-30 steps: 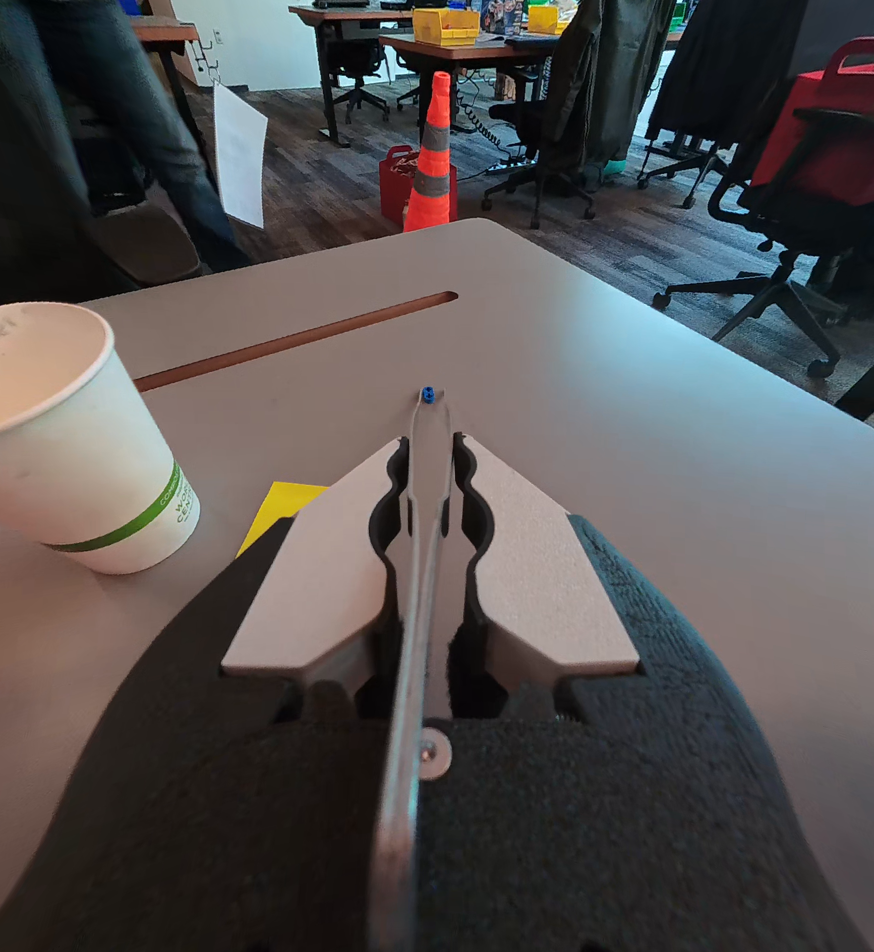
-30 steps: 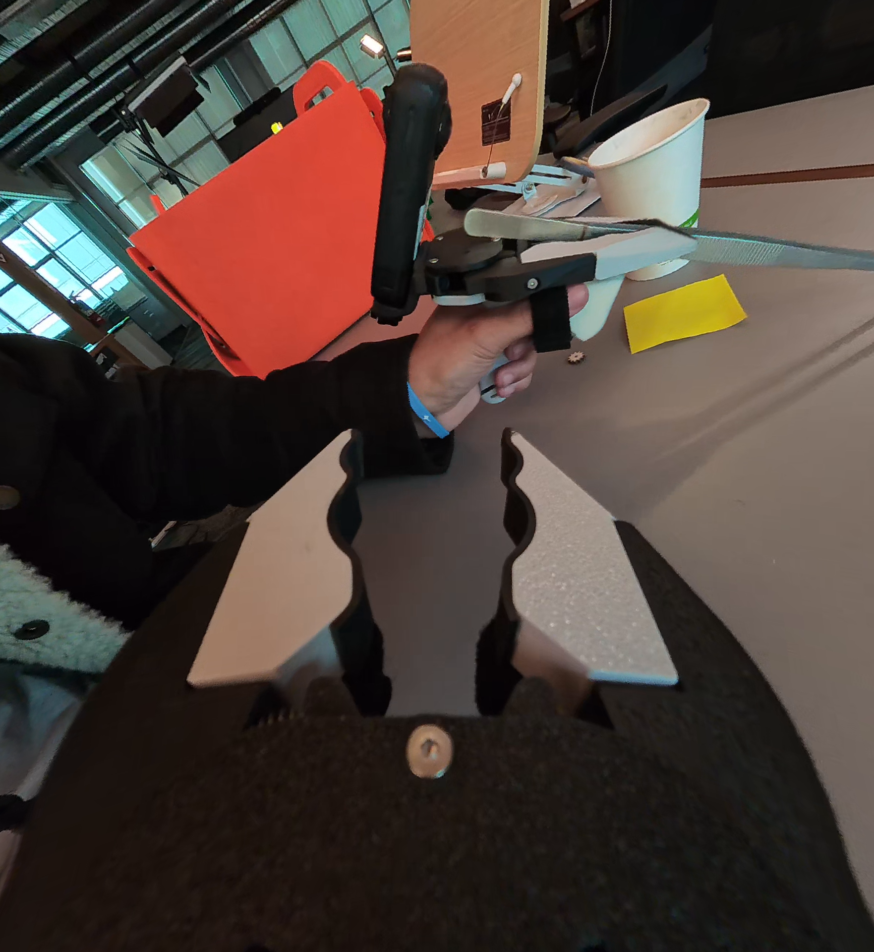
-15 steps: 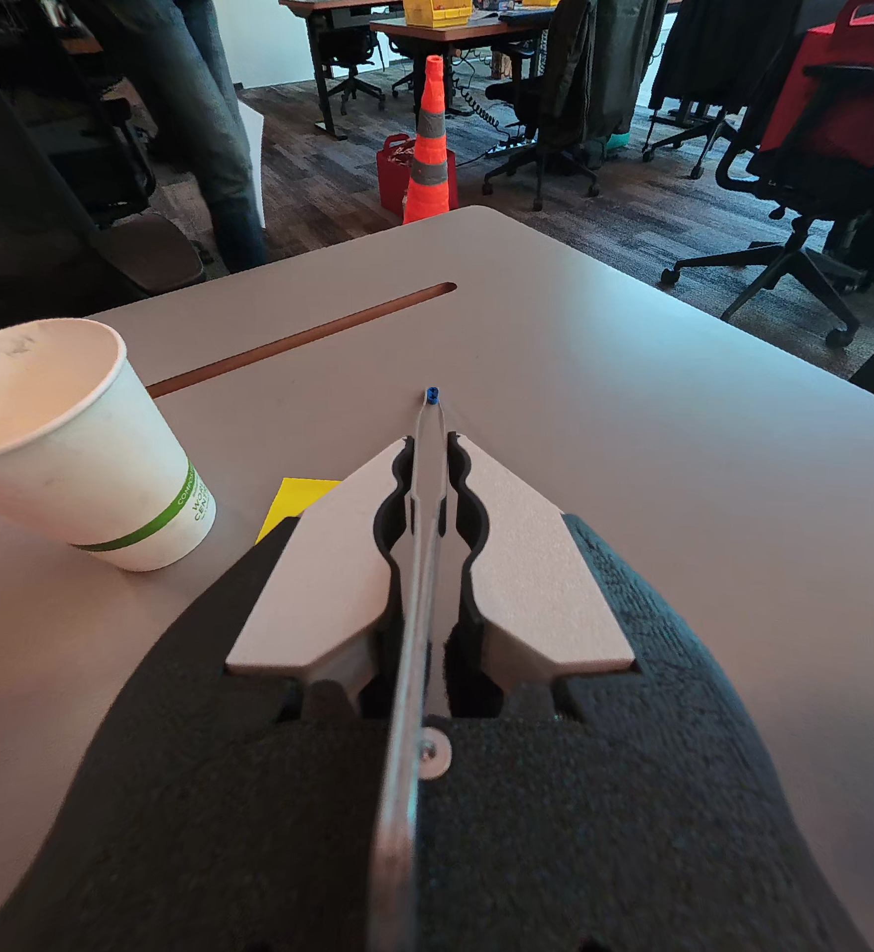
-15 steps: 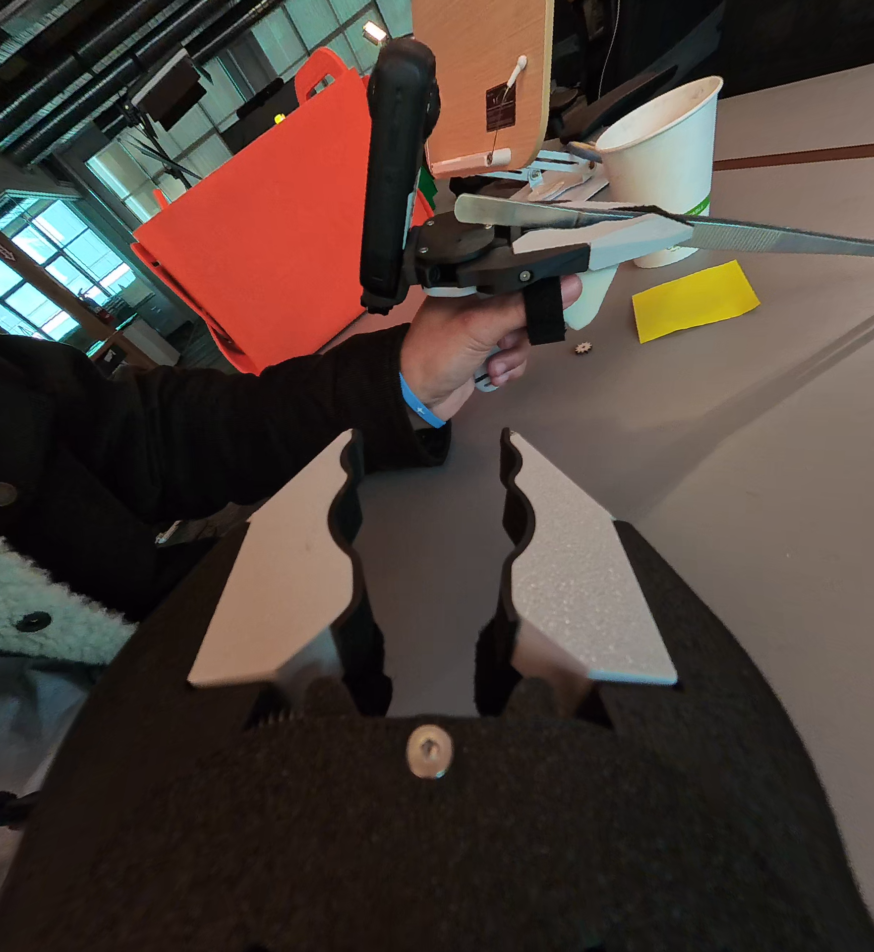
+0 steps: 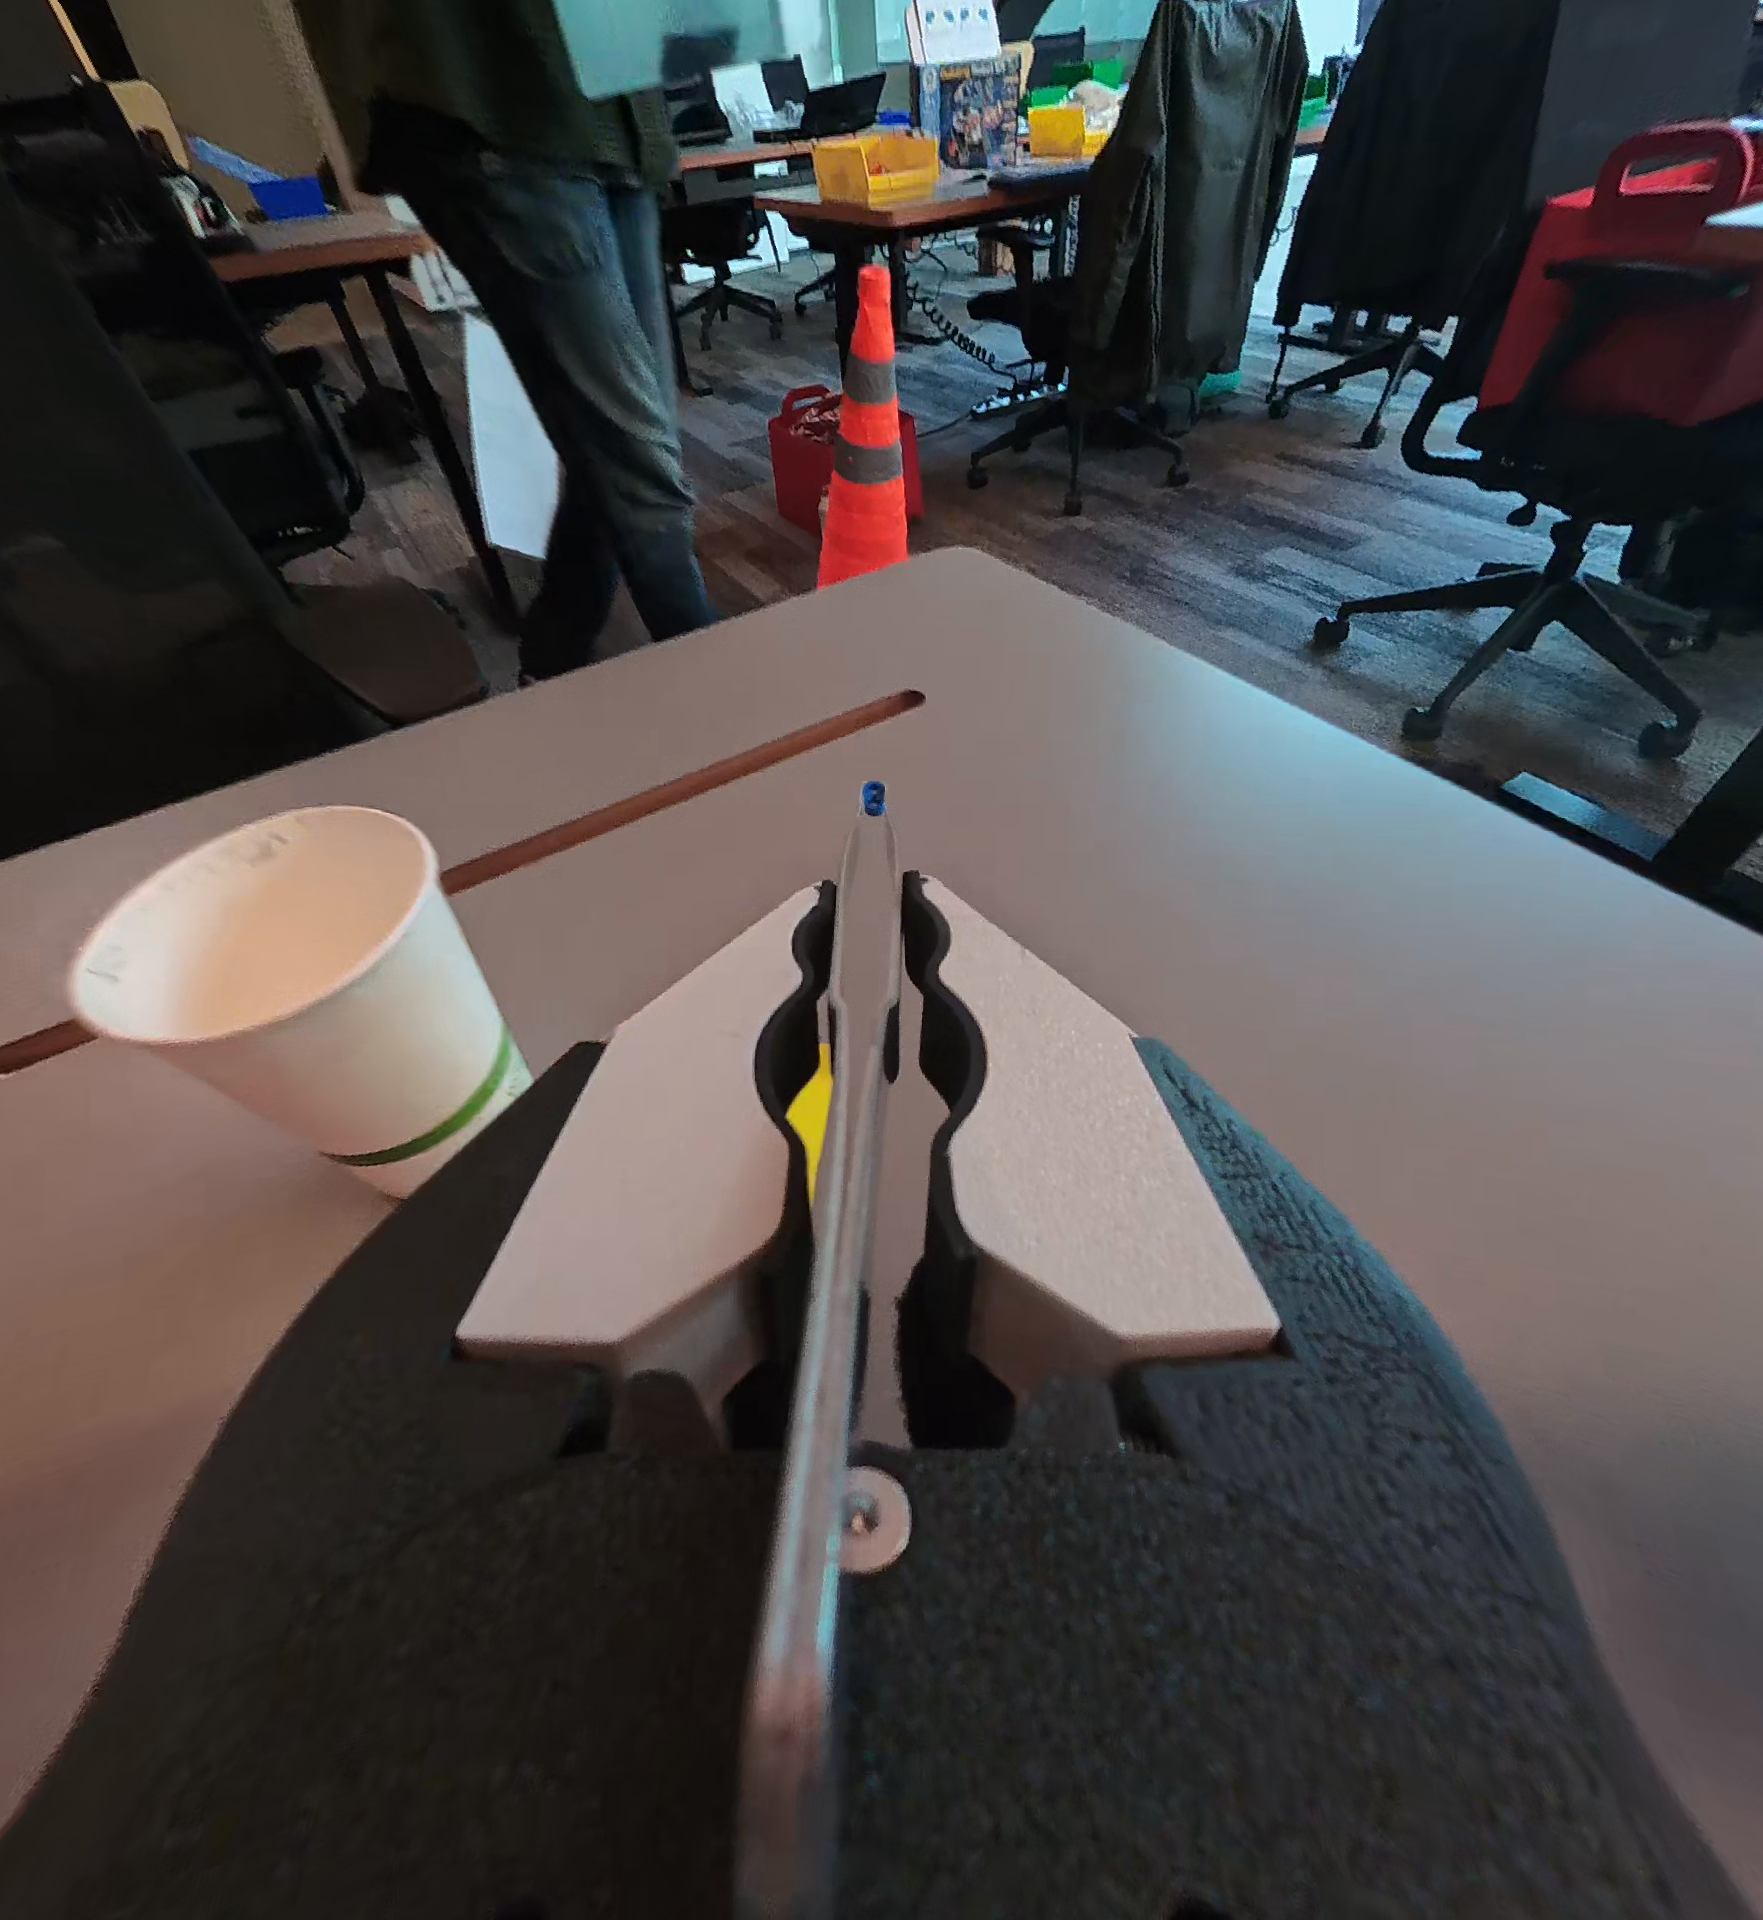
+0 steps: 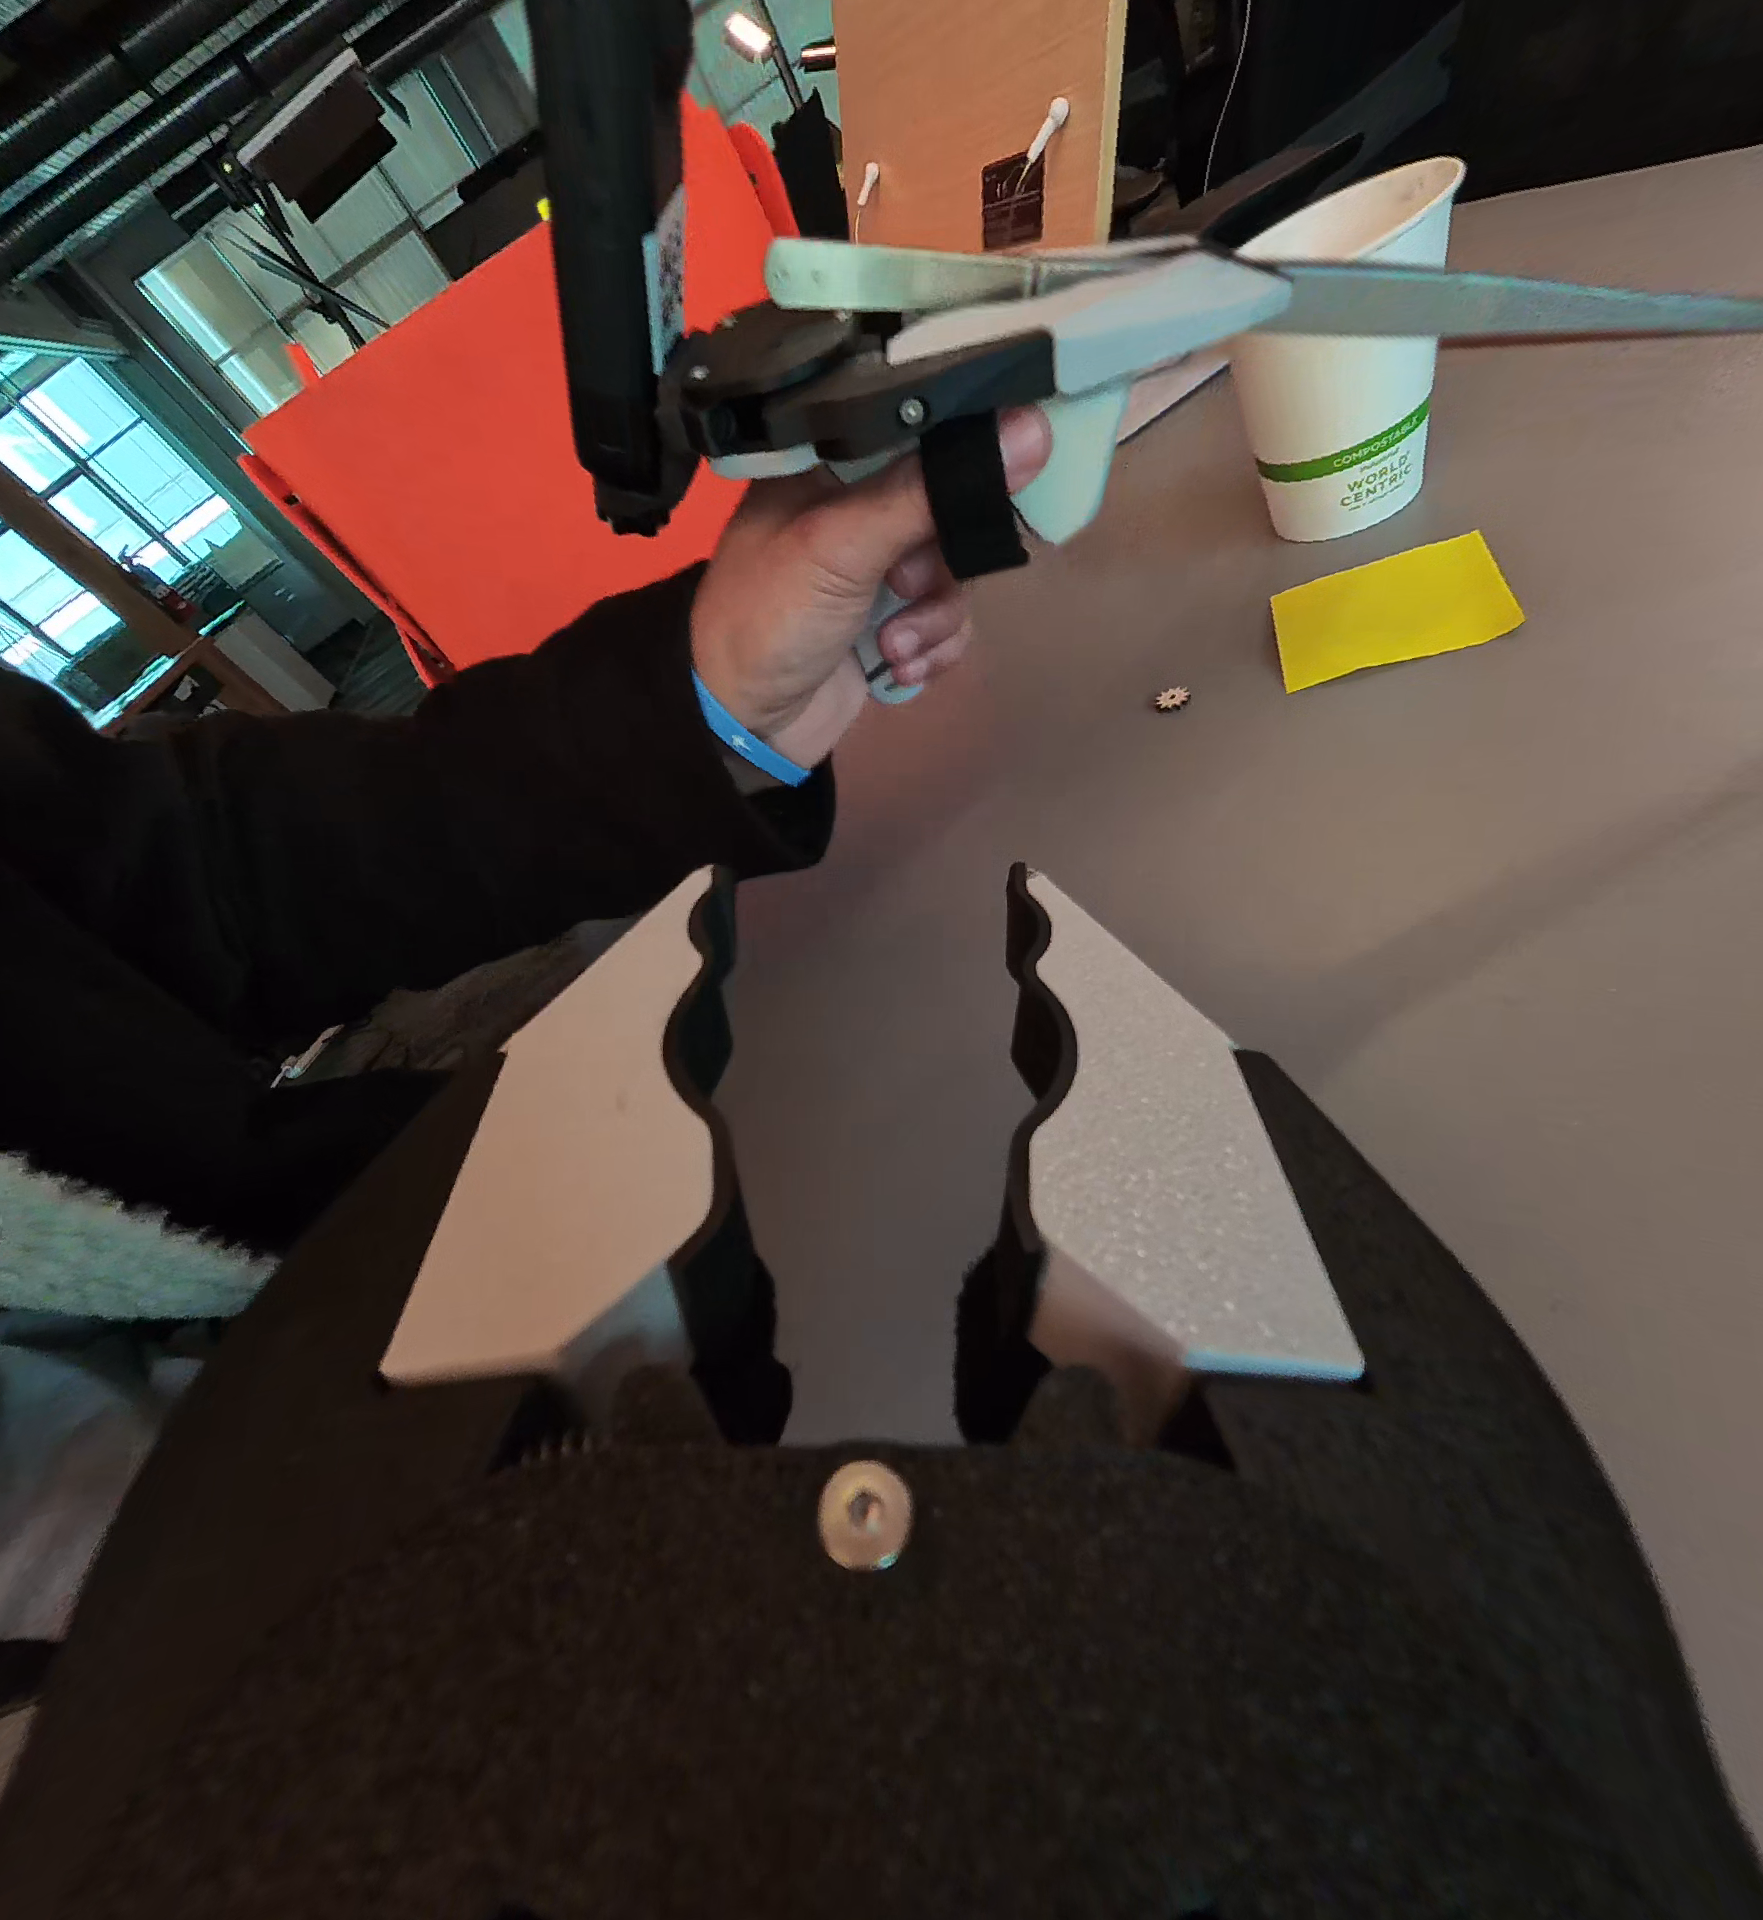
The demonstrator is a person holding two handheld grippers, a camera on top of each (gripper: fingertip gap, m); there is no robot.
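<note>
Left gripper (image 5: 864, 914) clamped on metal tweezers (image 5: 846, 1143) pinching a blue bead (image 5: 872, 798), white paper cup (image 5: 316, 997) near the table's (image 5: 1376, 1039) left edge

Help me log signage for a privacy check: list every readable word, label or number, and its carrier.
I don't quote wording; carriers only.
White paper cup with green band: printed lettering at the band.
Dark label on the upright wooden board: too small to read.
Pale sticker on the black handle: blurred.

Low wrist views, shared paper cup (image 5: 305, 997)

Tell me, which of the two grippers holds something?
The left gripper: shut on metal tweezers carrying a blue bead. The right gripper is open, empty.
</note>
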